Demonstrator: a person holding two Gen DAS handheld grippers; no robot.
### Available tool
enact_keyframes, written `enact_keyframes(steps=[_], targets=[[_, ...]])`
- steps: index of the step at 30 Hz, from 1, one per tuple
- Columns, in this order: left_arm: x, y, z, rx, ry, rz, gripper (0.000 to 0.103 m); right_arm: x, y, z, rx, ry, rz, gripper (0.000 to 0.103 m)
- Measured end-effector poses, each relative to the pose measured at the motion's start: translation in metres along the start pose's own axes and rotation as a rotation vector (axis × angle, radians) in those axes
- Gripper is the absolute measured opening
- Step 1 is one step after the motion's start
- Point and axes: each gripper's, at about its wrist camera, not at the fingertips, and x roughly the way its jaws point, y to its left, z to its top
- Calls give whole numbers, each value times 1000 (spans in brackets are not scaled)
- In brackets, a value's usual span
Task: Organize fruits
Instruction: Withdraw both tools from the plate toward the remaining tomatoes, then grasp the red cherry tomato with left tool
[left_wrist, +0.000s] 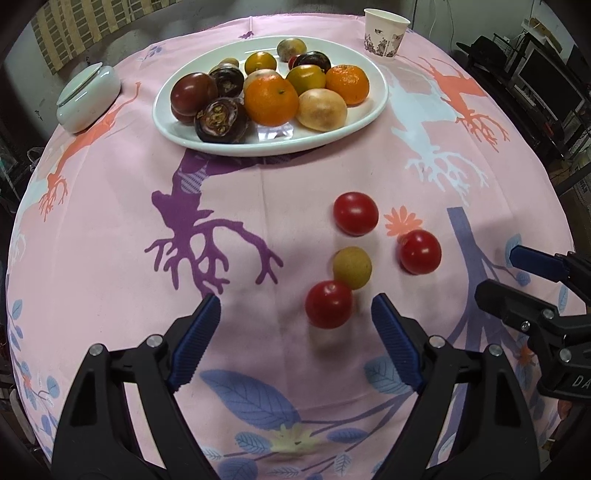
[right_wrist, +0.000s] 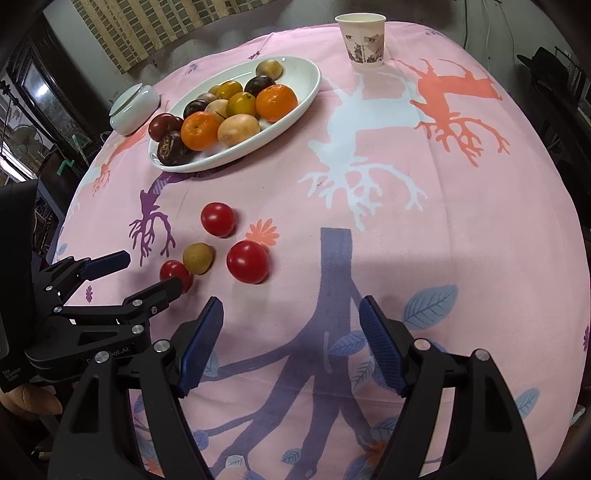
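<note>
A white oval plate (left_wrist: 373, 110) (right_wrist: 306, 96) at the back holds several fruits: oranges, dark plums, yellow and tan ones. Loose on the cloth lie three red tomatoes, near (left_wrist: 328, 304) (right_wrist: 173, 273), far (left_wrist: 355, 213) (right_wrist: 218, 219) and right (left_wrist: 420, 252) (right_wrist: 247, 261), around a small tan fruit (left_wrist: 352, 267) (right_wrist: 198, 258). My left gripper (left_wrist: 295, 306) (right_wrist: 147, 269) is open and empty, the near tomato just inside its right finger. My right gripper (right_wrist: 291, 306) (left_wrist: 502, 273) is open and empty, right of the loose fruits.
A paper cup (left_wrist: 386, 33) (right_wrist: 364, 38) stands at the back right. A white lidded jar (left_wrist: 88, 98) (right_wrist: 133, 109) stands left of the plate. The pink patterned tablecloth (left_wrist: 110, 221) (right_wrist: 443, 240) covers the round table; dark furniture surrounds it.
</note>
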Motion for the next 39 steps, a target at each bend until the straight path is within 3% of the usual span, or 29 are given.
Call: enact_keyframes(steps=[4, 7, 9, 16, 23, 27, 39], targets=[[3, -4, 1, 15, 4, -15, 76, -1, 0, 2, 5, -3, 0, 76], [7, -5, 0, 17, 17, -37, 57, -1, 0, 2, 5, -1, 3, 76], [10, -5, -2, 13, 38, -49, 53, -1, 0, 2, 5, 0, 3, 76], [12, -5, -4, 8, 39, -50, 51, -3, 1, 1, 5, -1, 2, 76], [19, -7, -4, 21, 53, -63, 41, -4, 1, 0, 8, -3, 0, 76], [18, -11, -3, 50, 43, -79, 28, -5, 0, -1, 13, 2, -6, 76], [3, 17, -13, -3, 42, -76, 28, 2, 8, -5, -9, 28, -6, 76]])
